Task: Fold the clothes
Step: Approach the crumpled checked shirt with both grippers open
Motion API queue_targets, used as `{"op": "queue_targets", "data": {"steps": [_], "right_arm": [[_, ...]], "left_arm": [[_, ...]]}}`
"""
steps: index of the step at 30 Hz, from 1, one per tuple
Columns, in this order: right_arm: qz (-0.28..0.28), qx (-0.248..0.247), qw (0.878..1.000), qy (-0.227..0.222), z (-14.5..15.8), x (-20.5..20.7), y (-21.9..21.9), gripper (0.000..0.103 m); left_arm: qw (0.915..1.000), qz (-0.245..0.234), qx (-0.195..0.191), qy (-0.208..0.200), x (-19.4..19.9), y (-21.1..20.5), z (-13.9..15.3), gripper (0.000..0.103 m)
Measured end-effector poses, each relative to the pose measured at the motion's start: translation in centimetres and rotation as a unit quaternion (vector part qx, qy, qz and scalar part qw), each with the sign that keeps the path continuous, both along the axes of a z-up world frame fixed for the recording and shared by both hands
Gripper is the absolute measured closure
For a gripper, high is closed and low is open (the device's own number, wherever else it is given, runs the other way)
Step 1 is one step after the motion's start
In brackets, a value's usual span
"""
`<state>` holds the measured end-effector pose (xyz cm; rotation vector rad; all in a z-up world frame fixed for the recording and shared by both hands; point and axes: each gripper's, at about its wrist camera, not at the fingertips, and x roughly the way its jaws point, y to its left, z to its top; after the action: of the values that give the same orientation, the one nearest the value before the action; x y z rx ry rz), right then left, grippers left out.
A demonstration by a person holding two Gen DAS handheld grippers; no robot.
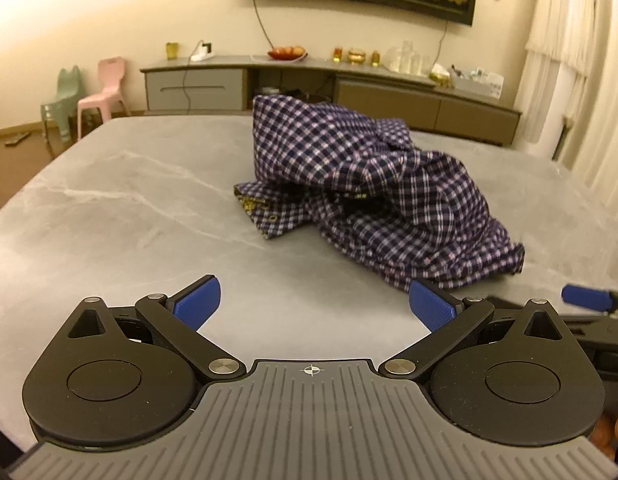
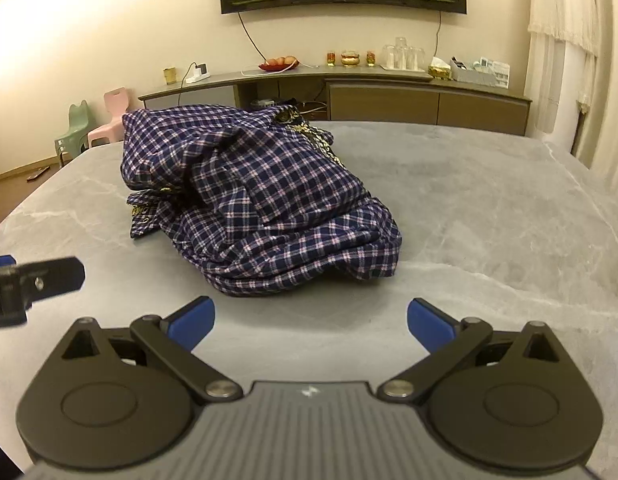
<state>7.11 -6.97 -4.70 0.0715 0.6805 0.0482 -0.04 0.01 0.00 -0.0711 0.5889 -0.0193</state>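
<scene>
shirt [image 2: 261, 200]: navy-white-pink check | table [image 2: 489, 208]: grey marbled | claw pads [image 1: 197, 302]: blue

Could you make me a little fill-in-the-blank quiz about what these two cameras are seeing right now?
1. The checked shirt lies in a crumpled ____ on the grey table.
2. Both the left gripper and the right gripper have their jaws ____.
3. Neither gripper is ____ the shirt.

Missing words: heap; open; touching

Cream wall [image 2: 89, 32], low grey sideboard [image 2: 389, 96], warm light, white curtain [image 2: 581, 60].
</scene>
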Motion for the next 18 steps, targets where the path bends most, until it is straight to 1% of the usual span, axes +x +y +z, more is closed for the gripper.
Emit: {"op": "queue_targets", "data": {"steps": [5, 7, 8, 9, 12, 18], "right_arm": [[-0.009, 0.005, 1.0, 0.004, -0.2, 0.2, -0.8, 0.0], [-0.003, -0.015, 1.0, -0.013, 0.2, -0.1, -0.1, 0.0], [-0.003, -0.02, 1.0, -0.011, 0.2, -0.1, 0.2, 0.0], [-0.001, -0.019, 1.0, -0.009, 0.2, -0.1, 0.3, 0.0], [0.002, -0.013, 1.0, -0.006, 0.0, 0.0, 0.2, 0.0], [0.009, -0.006, 1.0, -0.011, 0.0, -0.3, 0.3, 0.0]], "left_arm": [[1.0, 0.007, 0.003, -0.005, -0.9, 0.2, -0.6, 0.007], [0.9999, 0.008, 0.011, 0.01, -1.2, 0.1, -0.8, 0.007], [0.9996, 0.009, 0.014, 0.021, -0.8, 0.1, -1.0, 0.007], [0.9995, 0.01, 0.016, 0.025, -0.8, 0.2, -1.0, 0.007], [0.9981, 0.011, 0.037, 0.048, 0.2, -0.6, -0.5, 0.007], [0.9968, 0.004, 0.047, 0.065, 0.1, -0.6, -1.0, 0.007]]}}
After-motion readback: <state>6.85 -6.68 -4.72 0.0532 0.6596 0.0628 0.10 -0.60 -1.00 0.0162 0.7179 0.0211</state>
